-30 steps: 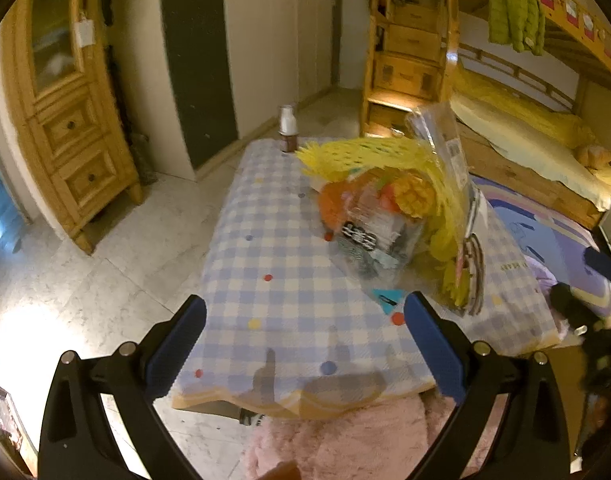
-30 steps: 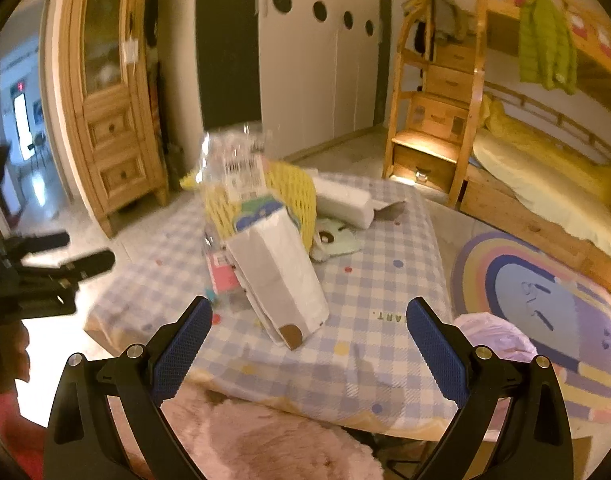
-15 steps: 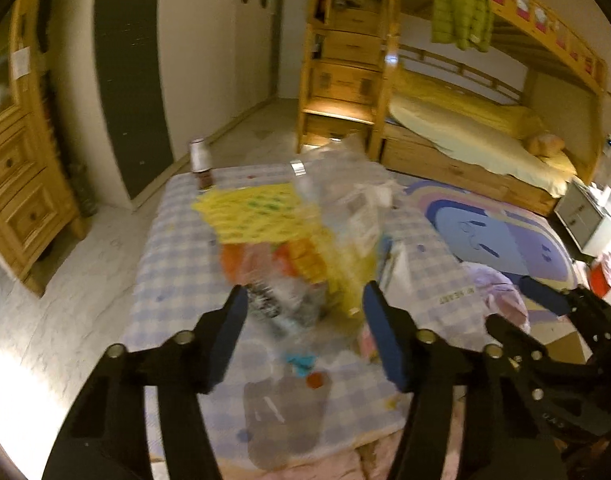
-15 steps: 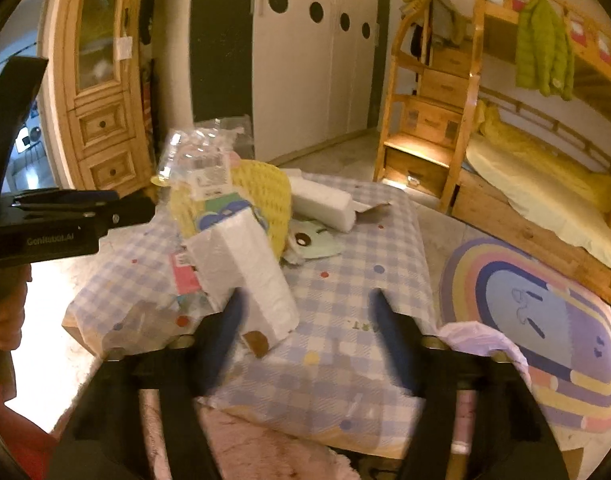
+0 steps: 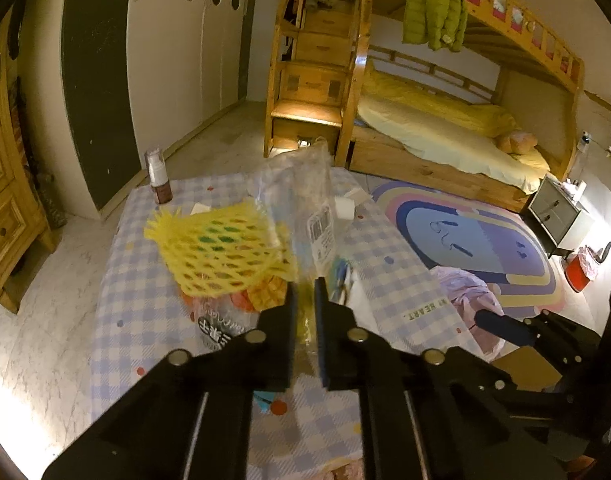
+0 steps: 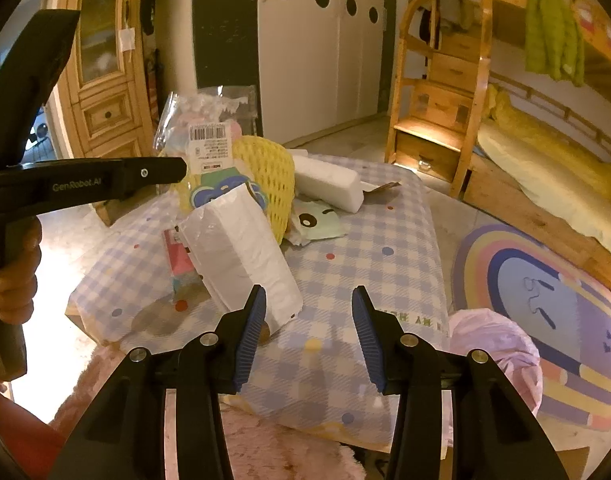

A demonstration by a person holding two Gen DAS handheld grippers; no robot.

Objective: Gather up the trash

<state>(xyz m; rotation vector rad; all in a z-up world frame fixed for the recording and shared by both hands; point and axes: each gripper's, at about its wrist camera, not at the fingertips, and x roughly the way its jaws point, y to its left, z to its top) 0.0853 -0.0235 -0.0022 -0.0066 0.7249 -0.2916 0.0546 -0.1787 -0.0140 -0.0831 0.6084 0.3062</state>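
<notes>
- left gripper: jaws have just been closing, now pinched together on the clear plastic bag, thin film caught between the pads; bag stands up from the table
- right gripper: jaws have just been closing, now about half apart, nothing between them; left pad just beside the corner of the white tissue pack, contact unclear
- person's hand grips the left gripper's handle, seen at left edge of right wrist view
- checked tablecloth on the table carries all the trash
- tissue pack leans tilted against the pile
- yellow foam net inside/against the clear bag, orange wrappers below it
- white foam block lies behind the pile, cartoon-face wrapper beside it
- small bottle upright at the far table corner
- pink bag on floor just beside the table
- rainbow rug, then bunk bed further back
</notes>
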